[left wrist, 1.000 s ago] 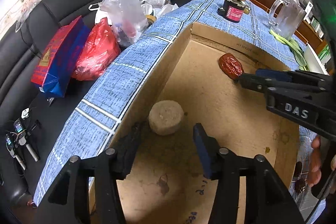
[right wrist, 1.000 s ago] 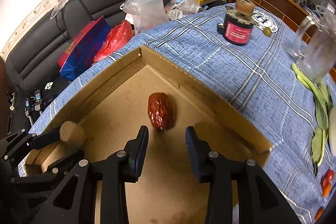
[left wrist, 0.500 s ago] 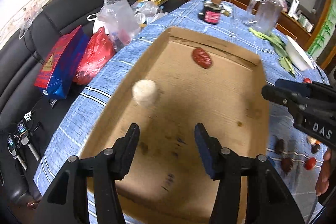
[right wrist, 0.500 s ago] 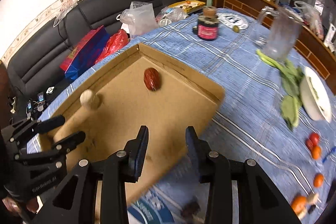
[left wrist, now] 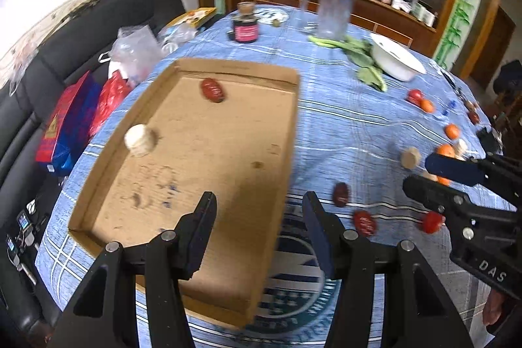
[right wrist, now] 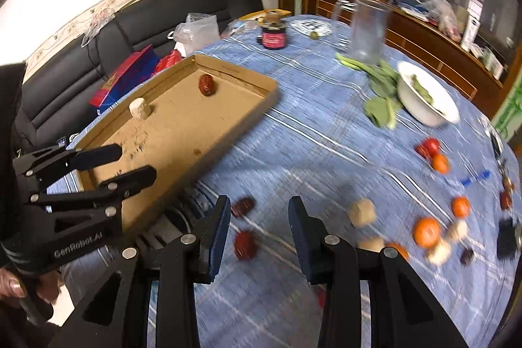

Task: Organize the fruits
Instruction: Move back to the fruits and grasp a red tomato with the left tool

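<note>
Both grippers carry nothing now. The left gripper point(left wrist: 259, 229) hangs over the near right edge of the shallow brown cardboard tray point(left wrist: 295, 119), its jaws apart and empty. The right gripper point(right wrist: 257, 232) is over the blue checked cloth of the bench point(right wrist: 310, 126), jaws also apart, with nothing between them.

The step in hand, I judge, is to fetch the next fruits. In the tray there lie already one wrinkled dark red date point(left wrist: 212, 90) near the far wall and one pale round cork-like piece point(left wrist: 139, 136) by the left wall. The others are scattered on the cloth: a dark red date point(right wrist: 245, 245) just left of the right jaws, a darker one point(right wrist: 243, 207) beyond it, a pale beige lump point(right wrist: 361, 212), and small orange fruits point(right wrist: 426, 232) further right.

To do it well, each gripper should choose one piece, come down straight over it, and close gently, because round fruits roll easily.

Around stand a clear glass jug point(right wrist: 367, 31), a white bowl point(right wrist: 434, 113) with green leaves point(right wrist: 380, 93) beside it, and a dark jar with a red label point(right wrist: 273, 36). They are well apart. The tray wall and the neighbouring gripper are the nearer hindrances.
</note>
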